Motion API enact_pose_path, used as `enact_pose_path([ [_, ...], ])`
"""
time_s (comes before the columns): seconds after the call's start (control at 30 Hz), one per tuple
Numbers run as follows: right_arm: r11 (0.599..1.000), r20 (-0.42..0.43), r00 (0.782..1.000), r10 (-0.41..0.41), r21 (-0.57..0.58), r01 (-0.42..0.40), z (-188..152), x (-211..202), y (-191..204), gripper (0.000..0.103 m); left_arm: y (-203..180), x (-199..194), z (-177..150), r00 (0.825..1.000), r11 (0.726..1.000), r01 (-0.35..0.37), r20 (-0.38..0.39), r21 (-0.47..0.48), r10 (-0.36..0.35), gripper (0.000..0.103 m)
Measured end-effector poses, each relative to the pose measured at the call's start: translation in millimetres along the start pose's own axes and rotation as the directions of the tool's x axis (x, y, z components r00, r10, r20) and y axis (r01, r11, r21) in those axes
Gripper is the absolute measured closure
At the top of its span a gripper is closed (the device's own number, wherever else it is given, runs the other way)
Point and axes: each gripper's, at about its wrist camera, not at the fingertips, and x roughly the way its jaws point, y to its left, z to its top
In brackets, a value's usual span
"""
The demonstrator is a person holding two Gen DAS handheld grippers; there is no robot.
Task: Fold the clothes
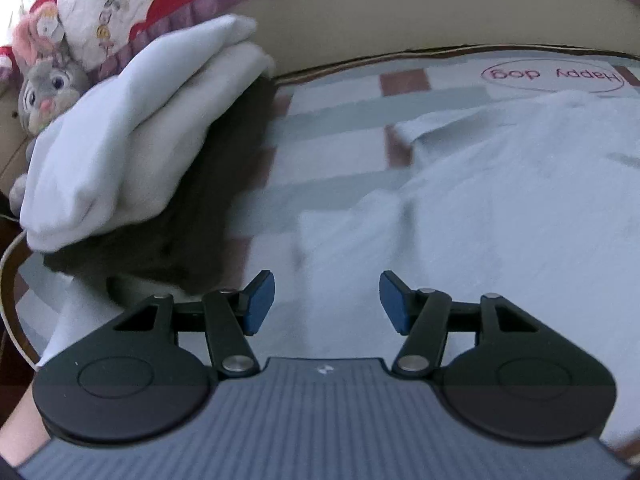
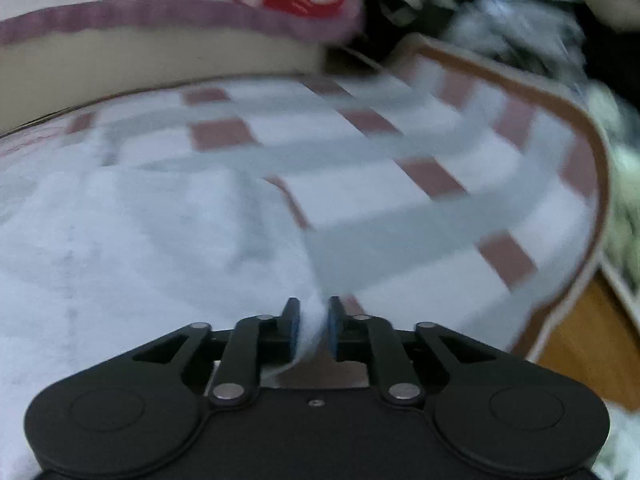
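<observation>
Two grippers: one gripping cloth, one holding nothing.
Right gripper [image 2: 314, 328]: nearly closed, its blue pads pinching a raised ridge of the pale white, soft cotton garment [image 2: 120, 248]; the pinch probably takes an edge so the cloth can be lifted or drawn over.
Left gripper [image 1: 327, 302]: spread wide, nothing between the blue pads [image 1: 260, 300]; it hangs just above the same garment [image 1: 500, 200], likely placed to take a second hold.
Garment: spread loosely and rumpled across the checked white, grey and brick-red bed cover [image 2: 420, 184], one part sticking out toward the headboard side.
Fold stage: cannot tell from this blurred view how many folds it carries.
Stack: folded white cloths over a dark brown one [image 1: 132, 152], set left of the working area, presumably to keep it free.
Beyond: grey plush rabbit [image 1: 48, 88] by the stack.
</observation>
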Motion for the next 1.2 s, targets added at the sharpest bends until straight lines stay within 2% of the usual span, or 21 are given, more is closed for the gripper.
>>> enact_pose_path([
  [0.1,0.994,0.031,0.999,0.035,0.106,-0.038,6.2,-22.0,-12.6,0.082,31.7,7.1,-13.0,0.997,0.991,0.067,-0.023,-0.117,-0.070,0.043],
  [0.13,0.990,0.048,0.997,0.059,0.125,-0.065,8.9,-33.0,-12.3,0.075,42.3,9.4,-17.3,0.995,0.984,0.088,-0.028,-0.156,-0.094,0.043],
  [0.2,0.980,0.084,0.987,0.138,0.133,-0.148,14.2,-58.6,-3.7,0.072,58.7,15.6,-30.0,0.988,0.936,0.113,-0.059,-0.334,-0.140,0.042],
  [0.3,0.931,0.087,0.934,0.348,0.087,-0.355,24.3,-83.7,30.7,0.057,66.5,23.8,-47.5,0.970,0.840,0.180,-0.048,-0.511,-0.237,0.039],
  [0.37,0.891,0.051,0.891,0.451,0.043,-0.453,25.4,-91.8,59.8,0.056,64.0,34.5,-49.9,0.961,0.810,0.205,-0.043,-0.550,-0.272,0.039],
  [0.47,0.852,-0.005,0.852,0.523,-0.022,-0.523,18.8,-96.8,102.3,0.056,56.2,48.4,-40.3,0.963,0.818,0.205,-0.040,-0.538,-0.267,0.039],
  [0.53,0.841,-0.042,0.845,0.534,-0.073,-0.535,12.1,-97.8,128.4,0.056,48.1,50.3,-29.2,0.967,0.856,0.219,-0.011,-0.469,-0.254,0.051],
  [0.57,0.841,-0.057,0.846,0.530,-0.098,-0.533,9.4,-97.0,137.6,0.056,42.5,46.4,-23.7,0.972,0.885,0.219,0.011,-0.412,-0.235,0.093],
  [0.6,0.841,-0.069,0.849,0.524,-0.116,-0.529,7.7,-95.6,143.5,0.056,38.1,36.8,-19.9,0.982,0.911,0.187,0.039,-0.369,-0.186,0.101],
  [0.63,0.842,-0.078,0.851,0.519,-0.126,-0.525,6.3,-92.9,147.3,0.056,34.0,25.9,-16.4,0.989,0.932,0.146,0.069,-0.331,-0.130,0.100],
  [0.7,0.847,-0.089,0.856,0.509,-0.125,-0.517,4.3,-85.5,150.9,0.056,34.0,-3.6,-17.1,0.992,0.931,0.022,0.127,-0.364,0.026,0.101],
  [0.73,0.851,-0.096,0.860,0.502,-0.122,-0.510,3.1,-81.7,151.8,0.056,34.5,-18.7,-17.9,0.983,0.921,-0.040,0.152,-0.388,0.107,0.101],
  [0.83,0.866,-0.115,0.872,0.476,-0.112,-0.488,-0.2,-68.3,151.2,0.056,22.5,-24.1,-14.3,0.945,0.934,-0.207,0.187,-0.290,0.268,0.099],
  [0.87,0.869,-0.124,0.874,0.470,-0.109,-0.483,-2.1,-65.5,151.4,0.056,22.8,-18.4,-11.9,0.953,0.940,-0.204,0.165,-0.274,0.255,0.097],
  [0.9,0.871,-0.133,0.875,0.466,-0.107,-0.480,-3.5,-63.0,152.3,0.056,26.7,-13.1,-10.7,0.968,0.942,-0.161,0.141,-0.294,0.209,0.096],
  [0.93,0.870,-0.144,0.874,0.464,-0.113,-0.481,-3.9,-60.4,154.2,0.056,32.1,-10.1,-9.9,0.983,0.941,-0.073,0.136,-0.331,0.125,0.094],
  [0.97,0.864,-0.151,0.872,0.466,-0.135,-0.485,-1.9,-58.2,157.7,0.056,31.5,-8.4,-6.5,0.988,0.944,0.007,0.150,-0.331,0.046,0.088],
  [1.03,0.839,-0.153,0.865,0.478,-0.211,-0.501,6.4,-56.4,167.6,0.056,26.9,-5.7,1.5,0.978,0.939,0.157,0.182,-0.305,-0.104,0.068],
  [1.07,0.814,-0.147,0.857,0.494,-0.269,-0.515,14.3,-57.5,174.2,0.056,18.8,0.0,9.9,0.973,0.948,0.186,0.184,-0.260,-0.140,0.053],
  [1.1,0.785,-0.143,0.849,0.509,-0.327,-0.526,23.6,-58.3,180.9,0.056,9.0,7.0,19.5,0.969,0.958,0.202,0.181,-0.205,-0.166,0.044],
  [1.2,0.693,-0.136,0.824,0.550,-0.477,-0.541,52.5,-59.1,200.3,0.055,-20.2,27.8,48.4,0.957,0.968,0.249,0.165,-0.037,-0.240,0.044],
])
